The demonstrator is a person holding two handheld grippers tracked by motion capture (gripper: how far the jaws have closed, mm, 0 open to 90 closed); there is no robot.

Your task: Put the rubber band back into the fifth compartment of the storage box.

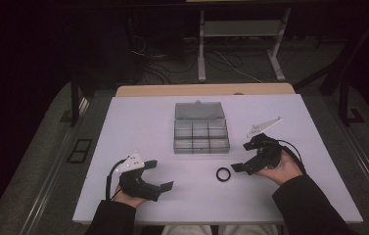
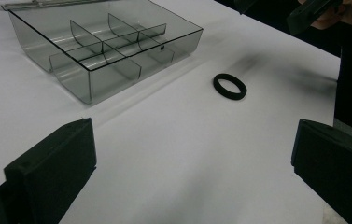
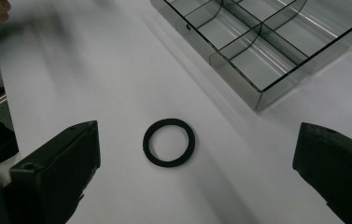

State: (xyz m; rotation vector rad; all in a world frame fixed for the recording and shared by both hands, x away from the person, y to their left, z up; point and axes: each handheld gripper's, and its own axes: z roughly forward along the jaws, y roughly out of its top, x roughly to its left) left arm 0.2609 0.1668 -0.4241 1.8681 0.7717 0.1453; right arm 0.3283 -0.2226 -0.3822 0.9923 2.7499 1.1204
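Matte black jaws apart; flat black ring [image 3: 169,142]; clear divided box [image 3: 267,42].

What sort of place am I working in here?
Probably a lab or workshop recording bench: a bare white table, loose cables on the floor behind it, and a metal-legged desk frame beyond.

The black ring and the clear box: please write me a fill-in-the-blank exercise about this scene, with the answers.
1. The black ring lies flat on the ____ table.
2. The clear box has its lid ____.
3. The ring is nearest to the ____ gripper.
4. Both the left gripper and the right one have jaws that are ____.

Answers: white; open; right; open
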